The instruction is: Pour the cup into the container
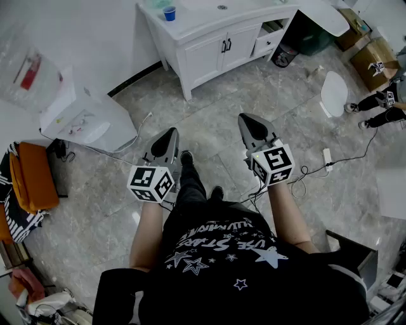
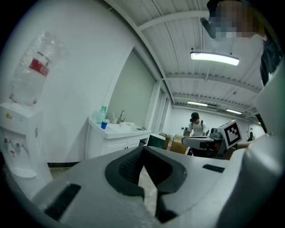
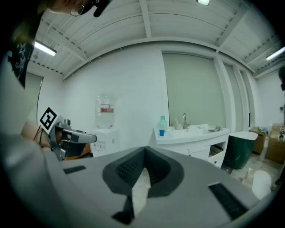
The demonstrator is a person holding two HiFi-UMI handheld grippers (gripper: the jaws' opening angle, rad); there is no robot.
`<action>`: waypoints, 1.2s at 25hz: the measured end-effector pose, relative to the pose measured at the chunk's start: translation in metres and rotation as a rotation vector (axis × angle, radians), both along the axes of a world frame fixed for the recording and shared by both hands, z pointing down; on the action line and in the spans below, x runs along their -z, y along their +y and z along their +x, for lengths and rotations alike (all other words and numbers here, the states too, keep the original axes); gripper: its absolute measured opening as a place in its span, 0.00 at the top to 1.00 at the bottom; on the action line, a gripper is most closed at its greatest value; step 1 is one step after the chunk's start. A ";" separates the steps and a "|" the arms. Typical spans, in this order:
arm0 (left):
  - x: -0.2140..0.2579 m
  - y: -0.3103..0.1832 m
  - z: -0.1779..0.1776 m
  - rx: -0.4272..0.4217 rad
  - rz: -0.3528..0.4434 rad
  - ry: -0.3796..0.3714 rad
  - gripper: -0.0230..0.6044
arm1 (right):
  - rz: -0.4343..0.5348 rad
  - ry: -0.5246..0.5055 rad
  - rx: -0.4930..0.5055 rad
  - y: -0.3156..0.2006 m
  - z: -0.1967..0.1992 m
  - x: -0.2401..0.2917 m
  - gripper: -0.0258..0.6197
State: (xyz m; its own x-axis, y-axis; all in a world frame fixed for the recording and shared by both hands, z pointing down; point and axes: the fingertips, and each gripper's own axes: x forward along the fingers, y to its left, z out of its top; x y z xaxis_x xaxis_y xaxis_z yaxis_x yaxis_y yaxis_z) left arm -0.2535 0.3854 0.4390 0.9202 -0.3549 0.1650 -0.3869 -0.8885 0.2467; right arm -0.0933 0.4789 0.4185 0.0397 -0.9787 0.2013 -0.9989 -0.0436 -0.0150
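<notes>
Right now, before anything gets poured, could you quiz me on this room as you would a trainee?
1. True or false: the right gripper is shut with nothing between its jaws.
2. The blue cup stands on: A the floor, B the white vanity, C the water dispenser.
3. What colour is the bottle right beside the cup?
Key: 1 true; 2 B; 3 teal.

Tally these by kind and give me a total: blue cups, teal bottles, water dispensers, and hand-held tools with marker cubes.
Blue cup: 1
Teal bottle: 1
Water dispenser: 1
Tools: 2, the left tool and the right tool
Total: 5
</notes>
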 end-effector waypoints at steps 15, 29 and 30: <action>-0.011 0.005 -0.018 0.022 -0.024 -0.024 0.94 | -0.007 -0.032 0.011 0.001 -0.010 -0.008 0.95; -0.016 -0.076 0.020 -0.009 -0.020 -0.047 0.94 | 0.008 -0.132 0.030 -0.079 0.018 -0.010 0.67; -0.017 -0.087 0.026 -0.011 -0.020 -0.048 0.94 | 0.000 -0.129 0.030 -0.090 0.023 -0.011 0.63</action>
